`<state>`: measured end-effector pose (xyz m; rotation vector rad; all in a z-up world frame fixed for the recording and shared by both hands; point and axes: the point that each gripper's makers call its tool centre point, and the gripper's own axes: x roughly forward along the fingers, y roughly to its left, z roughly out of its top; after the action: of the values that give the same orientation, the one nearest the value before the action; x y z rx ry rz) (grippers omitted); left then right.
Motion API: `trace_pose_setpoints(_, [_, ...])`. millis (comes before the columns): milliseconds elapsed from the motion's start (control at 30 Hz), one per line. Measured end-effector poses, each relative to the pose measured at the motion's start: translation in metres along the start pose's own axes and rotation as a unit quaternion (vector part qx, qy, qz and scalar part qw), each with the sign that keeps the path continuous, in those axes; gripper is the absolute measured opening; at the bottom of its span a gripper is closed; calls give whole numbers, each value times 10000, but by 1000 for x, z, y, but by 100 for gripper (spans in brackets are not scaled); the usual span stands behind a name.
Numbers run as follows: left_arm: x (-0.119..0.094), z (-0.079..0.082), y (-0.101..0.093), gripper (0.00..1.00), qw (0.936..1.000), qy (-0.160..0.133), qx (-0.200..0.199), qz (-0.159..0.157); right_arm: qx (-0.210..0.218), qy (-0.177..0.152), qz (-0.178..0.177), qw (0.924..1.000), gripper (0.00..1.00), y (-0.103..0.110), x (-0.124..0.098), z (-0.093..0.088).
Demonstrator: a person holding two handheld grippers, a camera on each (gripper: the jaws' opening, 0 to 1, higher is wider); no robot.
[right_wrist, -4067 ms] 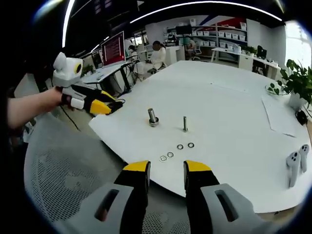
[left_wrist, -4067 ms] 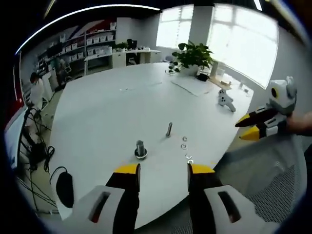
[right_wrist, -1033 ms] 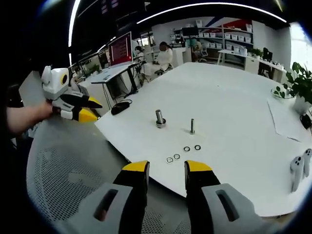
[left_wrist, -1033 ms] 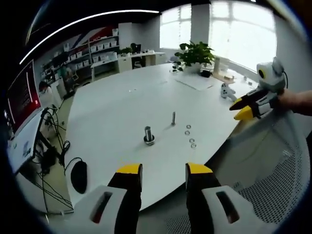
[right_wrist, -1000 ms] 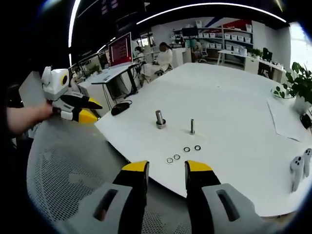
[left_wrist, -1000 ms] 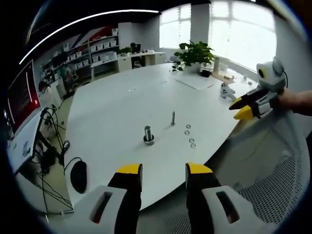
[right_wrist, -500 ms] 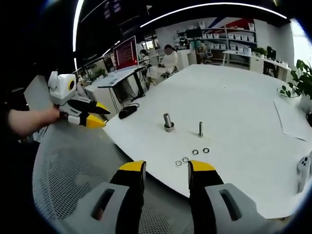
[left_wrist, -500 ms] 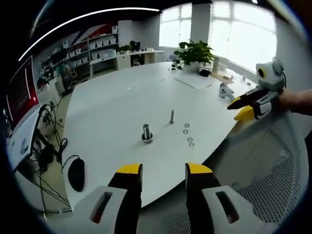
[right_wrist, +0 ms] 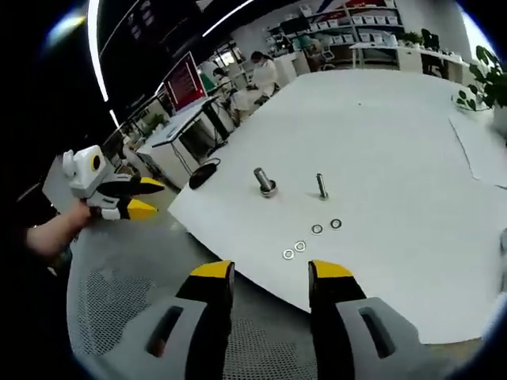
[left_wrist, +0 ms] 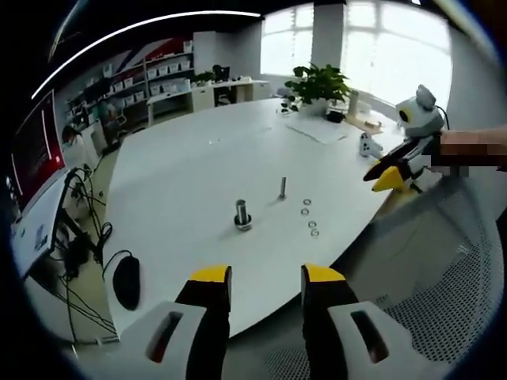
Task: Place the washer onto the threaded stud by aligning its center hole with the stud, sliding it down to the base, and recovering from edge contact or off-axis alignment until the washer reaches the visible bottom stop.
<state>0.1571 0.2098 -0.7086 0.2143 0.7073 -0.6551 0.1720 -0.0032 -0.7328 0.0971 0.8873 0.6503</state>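
On the white surface (left_wrist: 190, 166) a black mouse (left_wrist: 125, 281) lay near the left edge. Further right stood a fat bolt (left_wrist: 242, 215), then the thin threaded stud (left_wrist: 282, 188). Just right of the stud, four washers (left_wrist: 310, 222) lay flat in a short row, apart from the stud.

Both tools were held back off the surface, over a mesh chair (right_wrist: 111, 309). The left gripper (left_wrist: 259, 277) had its fingers spread with nothing between them. The right gripper (right_wrist: 269, 273) was the same, spread and empty.

I would say the job had not begun. No washer was picked up, and the stud looked bare. Picking one, lining up its hole and sliding it down were all left.

The washers were too small to tell apart, and I could not make out the stud's bottom stop.
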Motion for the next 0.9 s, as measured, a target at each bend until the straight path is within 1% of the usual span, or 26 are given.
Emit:
trace_pose_setpoints(67, [0, 0, 0, 32, 10000, -6, 64, -3, -100, 32, -26, 9999, 39, 0, 11, 5])
trace_pose_setpoints(133, [2, -2, -3, 32, 9999, 60, 98, -63, -234, 128, 17, 9996, 38, 3, 21, 5])
trace_pose_setpoints(167, [2, -4, -4, 32, 9998, 116, 105, -93, -438, 290, 67, 9986, 37, 5, 29, 2])
trace_pose_setpoints(200, [3, -4, -5, 32, 9998, 131, 128, -102, -591, 386, 68, 9975, 36, 6, 35, 0])
trace_pose_setpoints(233, [3, -4, -5, 32, 9997, 131, 150, -113, -841, 546, -13, 9950, 36, 5, 42, -4])
trace_pose_setpoints(267, [3, -5, -5, 32, 9997, 132, 156, -114, -1000, 646, -50, 9929, 35, 4, 46, -7])
trace_pose_setpoints(300, [3, -5, -6, 32, 9997, 137, 157, -113, -1228, 791, -87, 9892, 35, 4, 53, -12])
trace_pose_setpoints(367, [3, -5, -6, 32, 9997, 142, 161, -110, -1389, 946, -97, 9857, 35, 3, 59, -18])
trace_pose_setpoints(433, [3, -6, -5, 32, 9997, 132, 169, -87, -1629, 1205, -41, 9793, 35, 7, 71, -31])
trace_pose_setpoints(467, [2, -6, -4, 32, 9998, 123, 164, -85, -1795, 1329, 32, 9747, 35, 10, 75, -36])
trace_pose_setpoints(500, [2, -6, -4, 32, 9998, 121, 165, -84, -1961, 1472, 23, 9695, 34, 10, 77, -42])
trace_pose_setpoints(533, [2, -5, -4, 32, 9997, 121, 177, -87, -2257, 1640, -15, 9603, 34, 8, 80, -48])
trace_pose_setpoints(567, [2, -5, -5, 33, 9997, 121, 187, -92, -2341, 1673, -10, 9577, 34, 8, 84, -51])
trace_pose_setpoints(600, [2, -5, -5, 33, 9997, 114, 197, -93, -2289, 1745, 54, 9577, 33, 11, 89, -55])
trace_pose_setpoints(667, [2, -6, -5, 33, 9997, 105, 217, -88, -1998, 1791, 150, 9632, 32, 12, 97, -59])
trace_pose_setpoints(700, [2, -6, -5, 33, 9996, 106, 234, -83, -1954, 1799, 150, 9640, 31, 10, 100, -59])
trace_pose_setpoints(833, [2, -6, -4, 32, 9995, 115, 276, -41, -1970, 1931, -54, 9612, 29, -6, 112, -63])
trace_pose_setpoints(900, [2, -4, -2, 32, 9996, 69, 264, -19, -1871, 1972, -120, 9623, 28, -12, 113, -64])
